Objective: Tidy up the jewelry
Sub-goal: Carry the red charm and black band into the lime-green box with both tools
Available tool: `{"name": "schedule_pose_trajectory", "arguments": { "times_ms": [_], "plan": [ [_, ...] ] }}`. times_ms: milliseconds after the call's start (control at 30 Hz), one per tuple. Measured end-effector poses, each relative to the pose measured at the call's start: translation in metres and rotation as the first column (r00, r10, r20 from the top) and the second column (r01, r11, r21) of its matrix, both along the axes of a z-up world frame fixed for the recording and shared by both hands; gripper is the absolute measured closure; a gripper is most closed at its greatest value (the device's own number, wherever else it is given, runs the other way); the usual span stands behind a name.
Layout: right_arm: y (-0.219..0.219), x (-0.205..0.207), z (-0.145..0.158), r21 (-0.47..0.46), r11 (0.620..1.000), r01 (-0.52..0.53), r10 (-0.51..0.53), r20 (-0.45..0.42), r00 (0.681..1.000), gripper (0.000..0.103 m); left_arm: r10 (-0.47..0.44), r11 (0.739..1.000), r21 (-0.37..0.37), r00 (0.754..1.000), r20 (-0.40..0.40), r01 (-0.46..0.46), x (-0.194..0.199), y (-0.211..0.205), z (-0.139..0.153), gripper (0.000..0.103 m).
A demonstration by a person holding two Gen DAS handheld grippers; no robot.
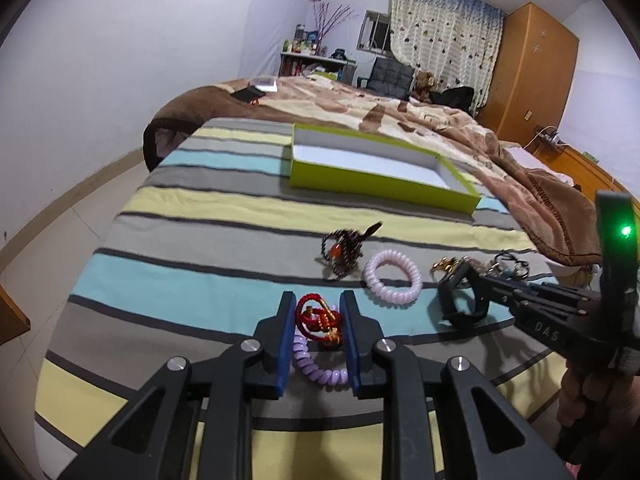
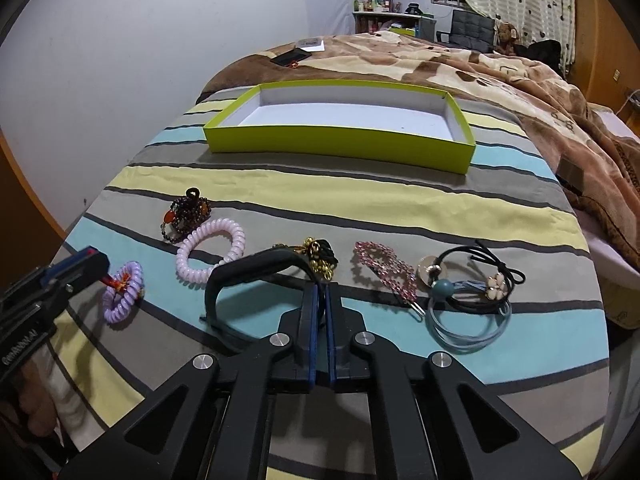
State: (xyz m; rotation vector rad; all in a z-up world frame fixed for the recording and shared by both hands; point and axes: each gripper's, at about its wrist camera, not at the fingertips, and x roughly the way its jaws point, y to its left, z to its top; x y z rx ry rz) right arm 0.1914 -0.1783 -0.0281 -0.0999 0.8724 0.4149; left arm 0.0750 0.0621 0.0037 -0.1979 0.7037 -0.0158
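Both grippers down among jewelry on the striped bed

Left gripper (image 1: 316, 312): fingers narrowed around a red cord bracelet (image 1: 318, 318) above a lilac coil tie (image 1: 316, 366). Right gripper (image 2: 322, 300): fingers clamped together on a black headband (image 2: 244, 270). Green box (image 2: 340, 144) lies farther.

Home bedroom, bed (image 1: 248, 216) with striped sheet, wardrobe (image 1: 532, 64), curtained window (image 1: 440, 36)

The left gripper (image 1: 316, 322) is hiding part of the lilac coil tie (image 1: 320, 372) lying under the red cord bracelet (image 1: 318, 318). Beside that coil tie, the right gripper's (image 2: 322, 300) closed fingers are covering one stretch of the black headband (image 2: 248, 270). Behind the headband, the gold chain piece (image 2: 316, 256) is showing only partly. The frame edge is cutting off the person's hand (image 1: 592, 396).
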Motion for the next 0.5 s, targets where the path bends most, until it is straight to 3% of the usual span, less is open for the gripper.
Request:
{"name": "schedule_pose_trajectory", "arguments": {
  "times_ms": [200,500],
  "plan": [
    [-0.010,-0.009,0.005,0.031,0.999,0.010,-0.010,0.011,1.000,0.100,-0.033,0.999,0.005,0.998,0.050,0.033,-0.008,-0.006,0.019,0.080],
    [-0.022,-0.013,0.023,0.080,0.997,0.012,-0.016,0.045,0.999,0.100,-0.087,0.996,0.036,0.994,0.061,0.085,-0.003,-0.024,0.034,0.080]
  ]
}}
